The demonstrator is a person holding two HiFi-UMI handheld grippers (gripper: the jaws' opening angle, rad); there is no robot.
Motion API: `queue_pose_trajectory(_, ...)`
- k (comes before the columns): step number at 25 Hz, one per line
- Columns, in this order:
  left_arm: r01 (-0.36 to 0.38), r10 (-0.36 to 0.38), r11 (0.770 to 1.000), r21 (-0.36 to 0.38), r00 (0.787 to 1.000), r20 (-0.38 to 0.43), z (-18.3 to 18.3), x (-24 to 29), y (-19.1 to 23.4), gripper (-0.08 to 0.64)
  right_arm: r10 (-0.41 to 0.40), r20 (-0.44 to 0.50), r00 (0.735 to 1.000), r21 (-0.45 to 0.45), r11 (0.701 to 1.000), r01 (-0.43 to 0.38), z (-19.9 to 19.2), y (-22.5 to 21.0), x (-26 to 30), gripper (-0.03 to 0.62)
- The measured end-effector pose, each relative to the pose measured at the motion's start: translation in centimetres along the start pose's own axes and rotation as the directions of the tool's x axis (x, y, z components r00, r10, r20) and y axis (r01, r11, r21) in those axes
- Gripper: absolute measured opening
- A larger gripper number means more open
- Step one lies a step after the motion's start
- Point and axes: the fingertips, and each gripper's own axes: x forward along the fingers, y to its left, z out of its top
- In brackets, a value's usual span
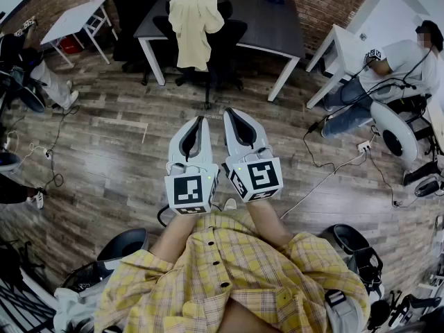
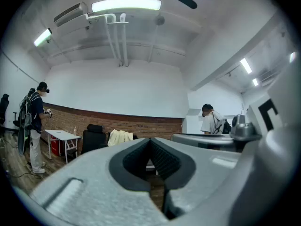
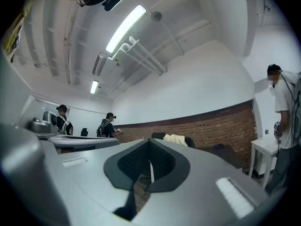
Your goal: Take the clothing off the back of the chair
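A pale yellow garment (image 1: 193,25) hangs over the back of a black office chair (image 1: 225,44) at the far side of the wood floor. It also shows small and distant in the left gripper view (image 2: 120,137) and the right gripper view (image 3: 177,139). My left gripper (image 1: 202,119) and right gripper (image 1: 227,111) are held side by side in front of me. They point level toward the chair, well short of it. Both are shut with nothing between the jaws (image 2: 150,141) (image 3: 149,143).
A dark table (image 1: 277,23) stands just behind the chair against a brick wall. White tables (image 1: 73,18) (image 1: 341,41) flank it. A seated person (image 1: 392,64) is at the right, another person (image 2: 34,121) at the left. Cables (image 1: 326,179) trail over the floor.
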Motion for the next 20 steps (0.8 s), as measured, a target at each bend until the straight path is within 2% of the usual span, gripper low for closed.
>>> queue_pose_trajectory(12,-0.017,0.017,0.999,0.034,1.0,-0.013,-0.2,0.4,-2.4,0.0,0.022,0.004,1.0,0.028,0.999,-0.022,0.4,-1.6,-1.4,0.0)
queue_pose_trajectory(20,-0.059,0.06,0.997,0.049,0.998,-0.012,-0.9,2.0,-4.2,0.0,0.049,0.012,0.999,0.023,0.999,-0.049,0.6,-4.3,-1.7,0.0)
